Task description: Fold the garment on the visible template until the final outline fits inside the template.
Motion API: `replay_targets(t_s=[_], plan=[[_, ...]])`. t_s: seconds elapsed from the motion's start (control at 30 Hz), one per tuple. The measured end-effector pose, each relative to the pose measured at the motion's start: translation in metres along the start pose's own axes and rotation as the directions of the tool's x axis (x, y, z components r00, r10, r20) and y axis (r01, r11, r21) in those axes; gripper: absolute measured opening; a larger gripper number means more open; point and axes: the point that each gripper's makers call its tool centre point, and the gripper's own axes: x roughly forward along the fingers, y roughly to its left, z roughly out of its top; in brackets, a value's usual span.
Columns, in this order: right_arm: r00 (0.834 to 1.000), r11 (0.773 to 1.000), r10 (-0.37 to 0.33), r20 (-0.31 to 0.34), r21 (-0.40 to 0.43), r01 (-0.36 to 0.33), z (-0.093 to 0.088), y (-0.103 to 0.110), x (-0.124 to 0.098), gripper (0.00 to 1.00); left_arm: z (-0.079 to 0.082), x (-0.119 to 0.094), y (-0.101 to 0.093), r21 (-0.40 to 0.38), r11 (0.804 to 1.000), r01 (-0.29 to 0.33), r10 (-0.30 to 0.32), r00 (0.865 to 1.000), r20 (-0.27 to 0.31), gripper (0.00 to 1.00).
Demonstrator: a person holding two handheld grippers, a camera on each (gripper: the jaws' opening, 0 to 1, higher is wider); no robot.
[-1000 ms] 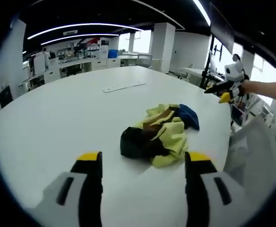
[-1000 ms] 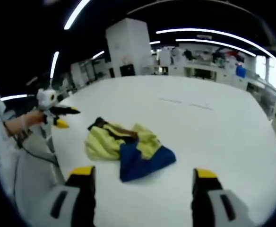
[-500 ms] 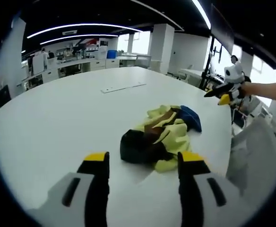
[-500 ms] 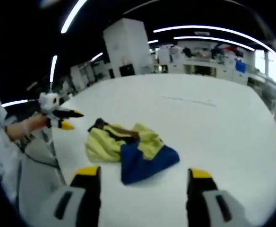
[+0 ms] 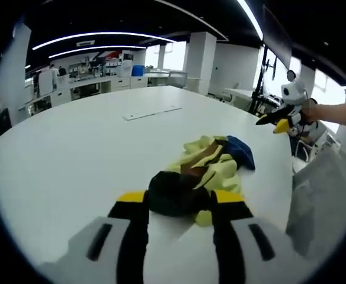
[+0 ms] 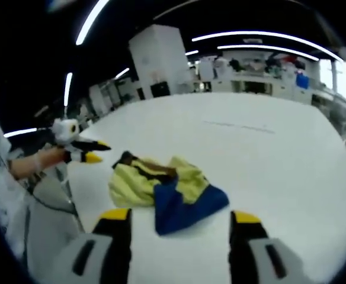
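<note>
Yellow garment [image 5: 204, 174] before left gripper [image 5: 180, 202]

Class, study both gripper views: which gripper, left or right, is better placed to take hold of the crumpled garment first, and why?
Probably the left gripper: its open jaws already flank the garment at its dark end. The right gripper is open too, but its tips stand short of the blue corner.

No readable text, labels, brands or numbers. Red-and-white sign [image 5: 106, 55] on far wall, left gripper view: too blurred to read. Garment [image 6: 161, 187] bears no visible print.
</note>
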Motion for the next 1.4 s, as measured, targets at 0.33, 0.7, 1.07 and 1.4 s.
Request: replay_targets(t_s=[0.33, 0.7, 1.07, 1.4], plan=[[0.999, 0.999, 0.032, -0.015, 0.041, -0.032, 0.002, 0.003, 0.016, 0.53, -0.003, 0.010, -0.003, 0.027, 0.999, 0.018, -0.017, 0.999, -0.029, 0.37], [0.995, 0.996, 0.082, -0.060, 0.052, -0.079, -0.007, 0.010, 0.036, 0.45, -0.003, 0.018, -0.004, 0.034, 0.999, 0.040, -0.039, 0.998, -0.044, 0.32], [0.983, 0.986, 0.146, -0.116, 0.098, -0.134, -0.025, 0.030, 0.064, 0.40, -0.010, 0.032, -0.012, 0.071, 0.995, 0.067, -0.062, 0.995, -0.073, 0.24], [0.975, 0.963, 0.196, -0.101, 0.207, -0.172, -0.031, 0.032, 0.080, 0.34, -0.022, 0.041, -0.006, 0.083, 0.994, 0.075, -0.066, 0.993, -0.102, 0.21]])
